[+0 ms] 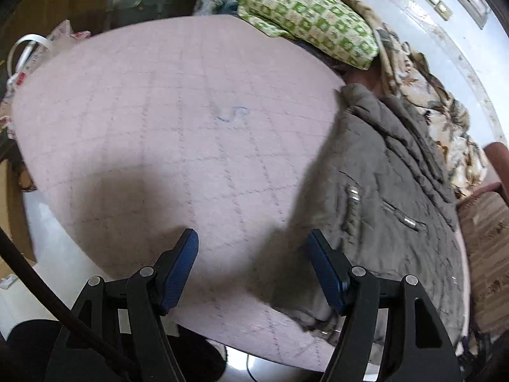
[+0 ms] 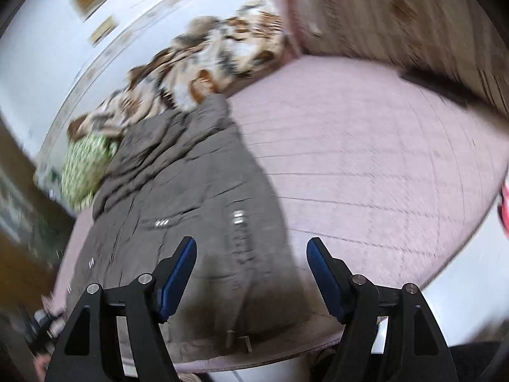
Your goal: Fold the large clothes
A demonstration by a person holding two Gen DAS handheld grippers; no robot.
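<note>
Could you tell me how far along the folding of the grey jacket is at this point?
Done: the grey jacket lies on the pink quilted cover in a long narrow shape, apparently folded lengthwise. In hand: nothing; the left gripper and right gripper are both open and empty above it. Left: probably folding it across and tidying it.

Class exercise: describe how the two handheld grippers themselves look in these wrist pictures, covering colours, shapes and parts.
The left gripper and the right gripper look alike: black angular linkage arms with triangular cut-outs and round silver pivot pins, each finger ending in a ribbed blue pad. A dark cable runs beside the left one.
</note>
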